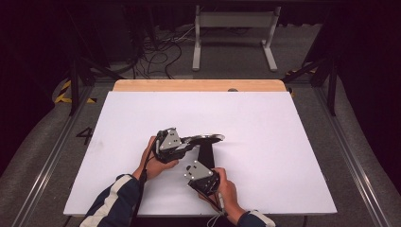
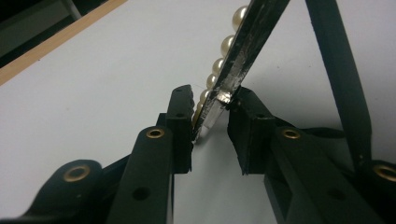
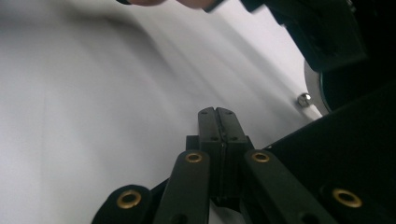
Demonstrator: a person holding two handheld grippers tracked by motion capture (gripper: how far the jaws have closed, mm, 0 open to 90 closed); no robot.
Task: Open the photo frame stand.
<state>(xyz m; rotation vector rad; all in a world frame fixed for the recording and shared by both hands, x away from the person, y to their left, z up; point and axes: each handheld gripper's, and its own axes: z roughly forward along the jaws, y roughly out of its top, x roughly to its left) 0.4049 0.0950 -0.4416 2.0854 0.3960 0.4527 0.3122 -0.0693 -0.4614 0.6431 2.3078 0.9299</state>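
We pinch the pearl frame (image 2: 243, 42) edge tight in our left tongs (image 2: 211, 105); right tongs (image 3: 216, 114) closed, holding nothing; lift slowly above the table (image 1: 142, 113) middle.

Round mirror (image 1: 208, 138): flat disc, silver rim, row of pearl beads (image 2: 227, 44) along edge, black prop stand (image 1: 205, 156) behind. Held tilted above white table, near its middle. Edge of disc sits between pads, touching them; glass face probably turned down.
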